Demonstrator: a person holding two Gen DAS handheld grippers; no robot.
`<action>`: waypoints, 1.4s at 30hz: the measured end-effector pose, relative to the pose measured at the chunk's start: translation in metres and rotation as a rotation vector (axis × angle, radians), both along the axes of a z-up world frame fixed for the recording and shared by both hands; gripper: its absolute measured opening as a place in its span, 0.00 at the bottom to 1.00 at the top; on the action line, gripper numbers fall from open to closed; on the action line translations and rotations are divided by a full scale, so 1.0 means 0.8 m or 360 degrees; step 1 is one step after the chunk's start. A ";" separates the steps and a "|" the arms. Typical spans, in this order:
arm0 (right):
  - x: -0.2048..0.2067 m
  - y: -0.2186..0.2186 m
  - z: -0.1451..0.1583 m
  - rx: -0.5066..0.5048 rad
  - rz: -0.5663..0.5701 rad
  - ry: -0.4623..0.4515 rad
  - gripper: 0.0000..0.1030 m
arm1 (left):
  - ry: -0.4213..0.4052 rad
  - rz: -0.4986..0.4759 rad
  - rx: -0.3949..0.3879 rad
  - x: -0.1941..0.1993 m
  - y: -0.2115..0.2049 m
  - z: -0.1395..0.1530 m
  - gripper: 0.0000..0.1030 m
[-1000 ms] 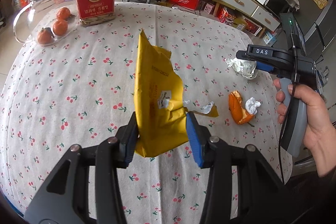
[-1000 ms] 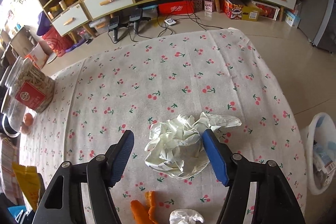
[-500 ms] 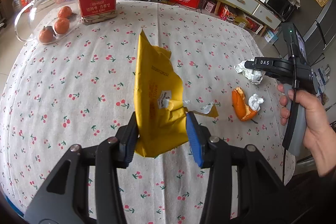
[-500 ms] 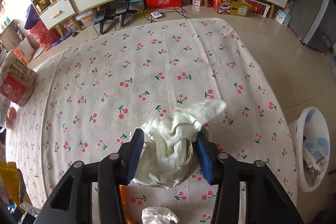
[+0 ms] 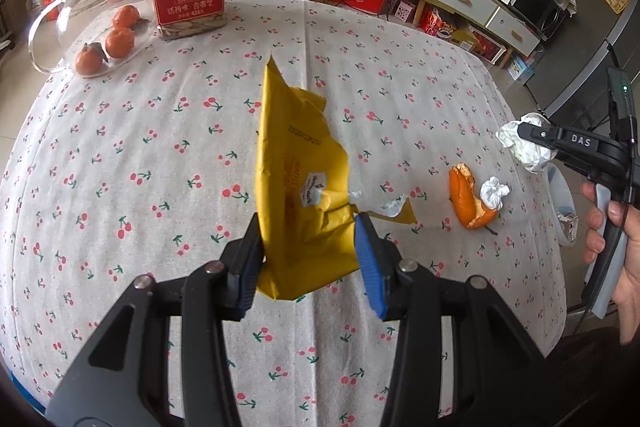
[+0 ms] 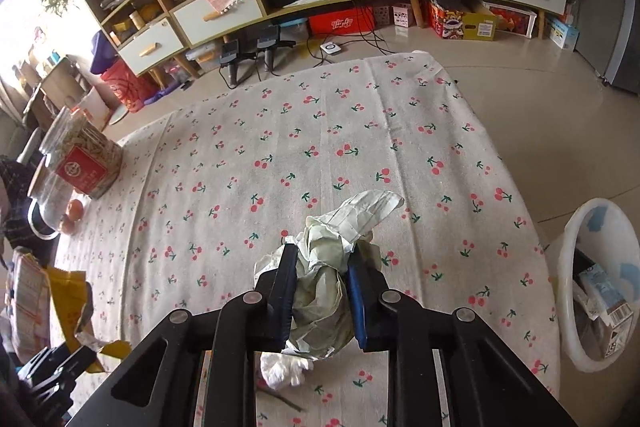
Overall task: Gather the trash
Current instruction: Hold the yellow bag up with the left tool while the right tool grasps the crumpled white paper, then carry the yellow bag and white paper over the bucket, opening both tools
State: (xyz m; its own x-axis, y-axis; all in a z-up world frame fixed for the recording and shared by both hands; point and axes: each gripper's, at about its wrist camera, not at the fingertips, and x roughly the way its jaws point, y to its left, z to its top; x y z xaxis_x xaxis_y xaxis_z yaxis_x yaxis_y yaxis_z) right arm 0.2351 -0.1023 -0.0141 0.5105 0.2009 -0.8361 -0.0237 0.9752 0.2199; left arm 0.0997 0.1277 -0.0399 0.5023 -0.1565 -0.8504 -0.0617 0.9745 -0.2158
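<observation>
With both tongs loaded, the step in hand looks like the carry to the bin, the white tub on the floor off to the right of the right tongs. Right tongs: closed tight on a paper wad, squeezed between the pads, a tail of it sticking out past the tips; seen from the left wrist, the wad hangs clear of the table. Left tongs: clamped on the lower end of a yellow wrapper, which stands up ahead of the tips, torn flap trailing right. On the cloth to the right of the left tongs: orange peel with a small tissue touching it. Next move, as I judge it: swing the right tongs over the bin rim, then release; wrapper after. Against the earlier frames: the right jaws have just been closing, from well apart around the wad lying on the cloth to pinching it; the wad is now lifted and nearer the table edge. Left tongs and wrapper unchanged. Peel and tissue not moved.
</observation>
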 end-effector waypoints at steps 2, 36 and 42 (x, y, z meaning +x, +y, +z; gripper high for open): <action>-0.009 -0.008 0.008 0.0037 0.0011 -0.0008 0.23 | 0.0002 -0.0001 0.0010 0.001 -0.002 -0.001 0.45; -0.107 -0.253 0.031 0.0209 -0.0421 0.0004 0.23 | -0.0126 -0.0291 -0.0076 0.018 -0.165 0.041 0.45; -0.139 -0.316 0.029 0.0216 -0.0523 -0.0004 0.24 | -0.0106 -0.0455 -0.0052 0.030 -0.235 0.043 0.45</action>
